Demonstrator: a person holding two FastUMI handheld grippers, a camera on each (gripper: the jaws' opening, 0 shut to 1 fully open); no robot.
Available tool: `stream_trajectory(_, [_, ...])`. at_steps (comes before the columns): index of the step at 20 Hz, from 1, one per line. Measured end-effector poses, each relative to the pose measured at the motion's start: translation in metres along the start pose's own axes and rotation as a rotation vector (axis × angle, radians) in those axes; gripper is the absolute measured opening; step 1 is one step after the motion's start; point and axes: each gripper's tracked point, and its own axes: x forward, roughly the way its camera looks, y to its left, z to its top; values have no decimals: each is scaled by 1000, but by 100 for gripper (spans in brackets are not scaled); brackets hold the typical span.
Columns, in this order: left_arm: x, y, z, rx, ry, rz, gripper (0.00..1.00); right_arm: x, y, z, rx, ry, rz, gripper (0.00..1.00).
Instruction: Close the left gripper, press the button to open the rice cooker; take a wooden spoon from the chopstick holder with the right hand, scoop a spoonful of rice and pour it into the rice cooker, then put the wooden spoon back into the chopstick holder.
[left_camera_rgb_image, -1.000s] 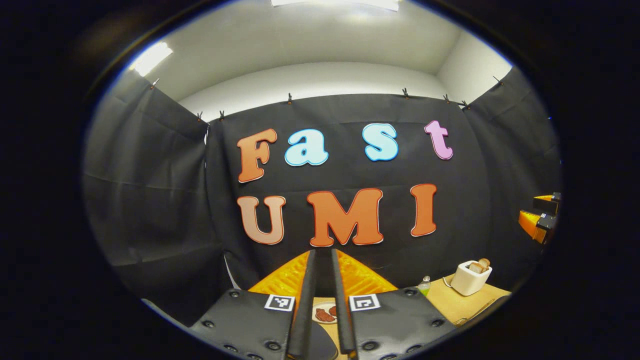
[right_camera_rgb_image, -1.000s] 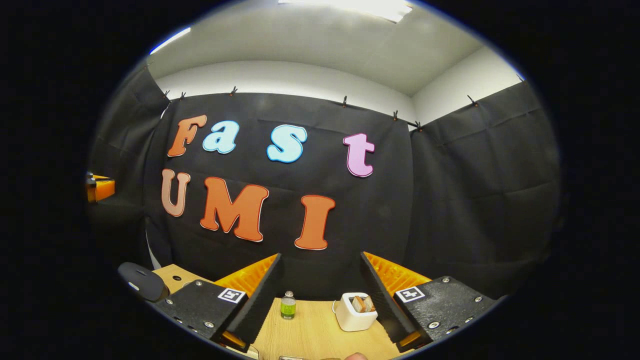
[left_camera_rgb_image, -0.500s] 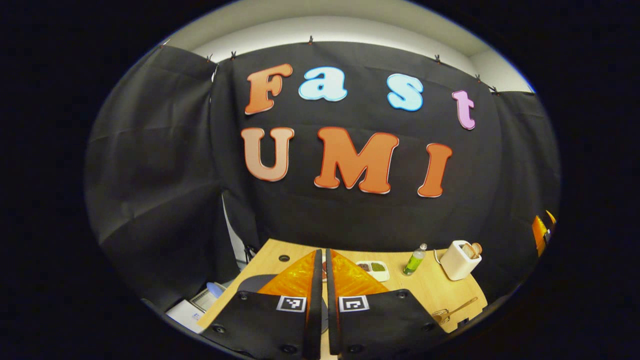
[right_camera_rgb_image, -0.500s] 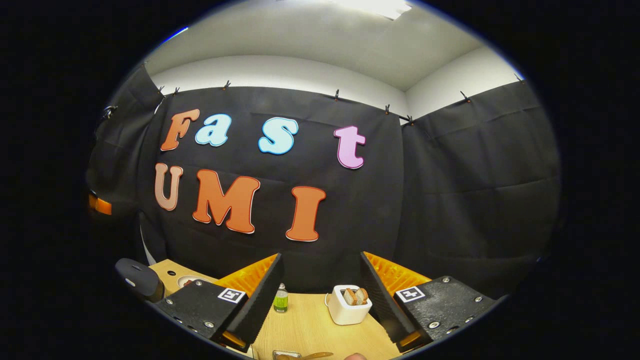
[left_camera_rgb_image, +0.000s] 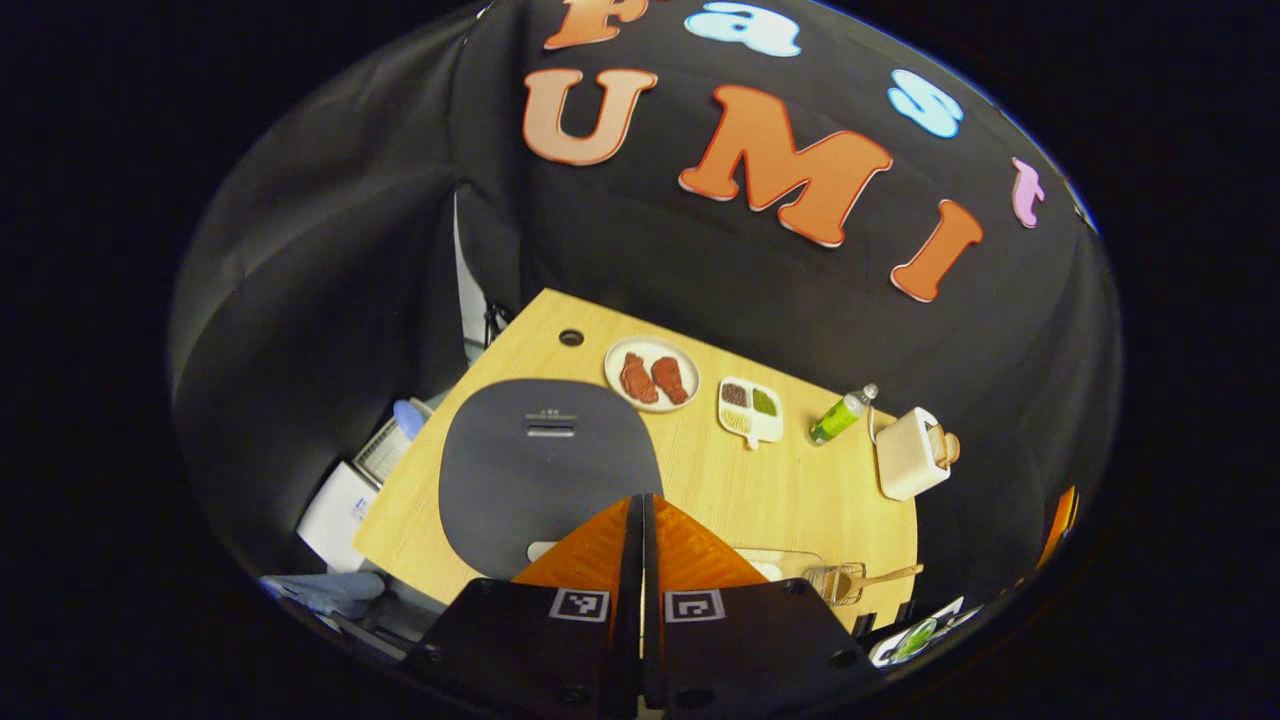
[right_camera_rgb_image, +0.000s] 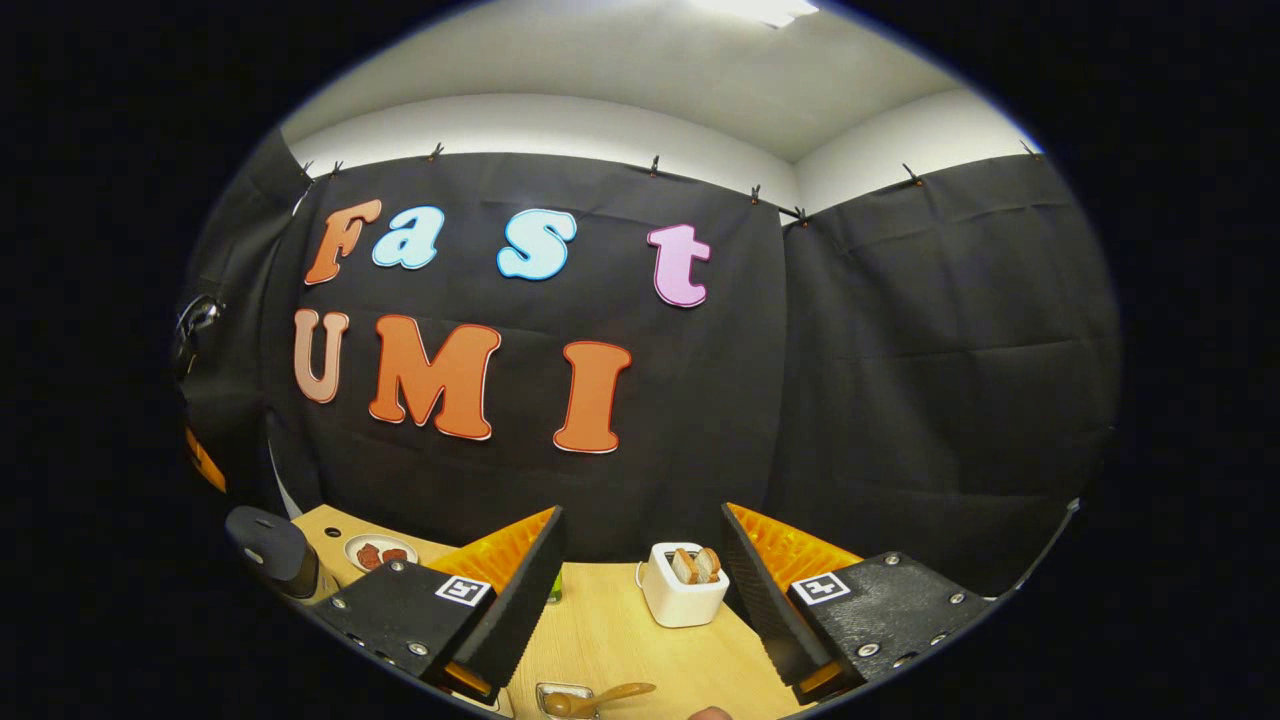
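Note:
The dark grey rice cooker (left_camera_rgb_image: 548, 470) stands with its lid down at the table's near left. My left gripper (left_camera_rgb_image: 640, 502) is shut with nothing in it and hangs above the cooker's right front edge, pointing down at the table. A wooden spoon (left_camera_rgb_image: 885, 576) rests in the clear chopstick holder (left_camera_rgb_image: 835, 583) at the near right. In the right gripper view the rice cooker (right_camera_rgb_image: 270, 548) sits at far left, and the wooden spoon (right_camera_rgb_image: 610, 694) lies in the chopstick holder (right_camera_rgb_image: 562, 699) at the bottom edge. My right gripper (right_camera_rgb_image: 640, 530) is open, empty and held high, facing the wall.
On the wooden table (left_camera_rgb_image: 800, 500) are a plate of meat (left_camera_rgb_image: 652, 373), a small divided dish (left_camera_rgb_image: 750, 410), a green bottle (left_camera_rgb_image: 840, 415) and a white toaster (left_camera_rgb_image: 910, 455) with bread. A clear container (left_camera_rgb_image: 775, 560) lies beside the holder. The toaster (right_camera_rgb_image: 683, 598) is between my right fingers.
My left gripper has shut fully and tipped steeply downward, bringing the table and rice cooker into sight. The right gripper has dipped slightly and stayed open.

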Motion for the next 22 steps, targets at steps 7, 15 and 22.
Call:
stream_trajectory(7, [36,30,-41,-72,196,34,7,-7,-6,-13,10,32,-29,93])
stream_trajectory(15, [70,56,-75,-108,329,71,7,-10,-3,-17,14,48,-41,94])
stream_trajectory(22, [92,61,-94,-142,413,40,6,-10,-3,-25,6,70,-47,94])
